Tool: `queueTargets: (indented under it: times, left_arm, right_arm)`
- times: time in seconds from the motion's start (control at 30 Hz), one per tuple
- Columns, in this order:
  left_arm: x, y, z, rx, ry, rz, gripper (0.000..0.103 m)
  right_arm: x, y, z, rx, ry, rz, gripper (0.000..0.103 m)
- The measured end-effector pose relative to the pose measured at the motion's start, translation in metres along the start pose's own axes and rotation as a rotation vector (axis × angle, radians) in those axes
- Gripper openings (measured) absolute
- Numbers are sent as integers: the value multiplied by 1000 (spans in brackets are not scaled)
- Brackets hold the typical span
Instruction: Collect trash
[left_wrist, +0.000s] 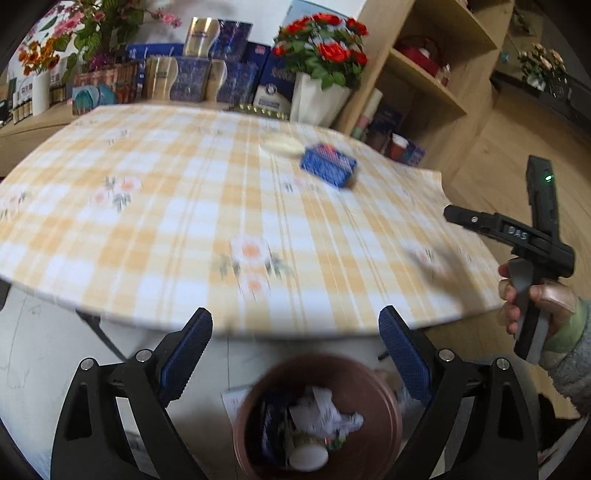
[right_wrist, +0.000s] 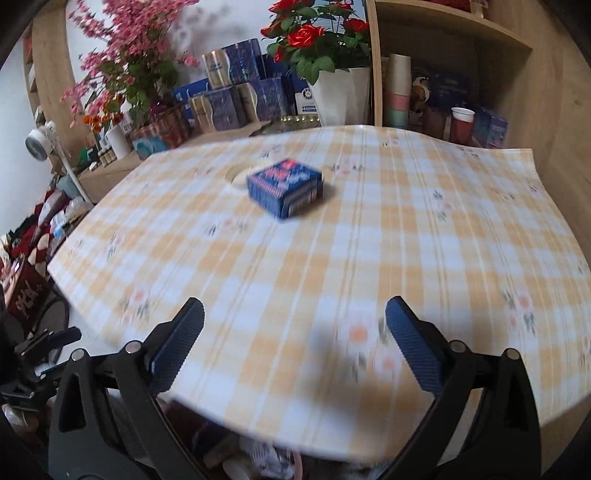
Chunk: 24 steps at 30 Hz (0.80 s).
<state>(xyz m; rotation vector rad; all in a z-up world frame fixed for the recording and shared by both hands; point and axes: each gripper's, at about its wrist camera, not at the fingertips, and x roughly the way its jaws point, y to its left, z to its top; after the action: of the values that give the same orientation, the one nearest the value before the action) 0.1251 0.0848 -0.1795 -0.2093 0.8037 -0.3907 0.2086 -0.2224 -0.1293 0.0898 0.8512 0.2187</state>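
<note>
Blue box (right_wrist: 284, 190) sits on the checked tablecloth (right_wrist: 332, 266), far half of the table, w/ a pale flat dish (right_wrist: 240, 176) just behind it, touching or nearly so (blur, can't tell which). Nothing else loose on the cloth that I can see.

Right gripper (right_wrist: 293, 350) is spread wide, nothing between the pads, hovering over the near edge of the table. Box lies straight ahead of it and a touch left, well apart. It sits corner-on to this gripper, so its long axis runs diagonally across the line of approach; a wrist roll would probably be needed to square the pads on two flat sides.

Left gripper (left_wrist: 295, 354) is also spread, empty, hanging above the brown bin (left_wrist: 317, 417) on the floor below the table edge. Bin already holds crumpled paper, a blue wrapper and a white lid-like thing. From that view the box (left_wrist: 328, 168) lies ahead and to the right.

Judgement: right hand (left_wrist: 535, 306) is nearer and better lined up, so the box looks like its pick; bin is just below for the drop.
</note>
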Motion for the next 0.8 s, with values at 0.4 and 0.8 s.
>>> queueTargets:
  times: [0.4, 0.8]
  left_arm:
    - [57, 28, 100, -30, -31, 79, 89]
    - [136, 43, 159, -30, 36, 74, 89]
  right_arm:
    - [143, 9, 108, -330, 88, 35, 97]
    - [208, 12, 117, -337, 228, 125, 91]
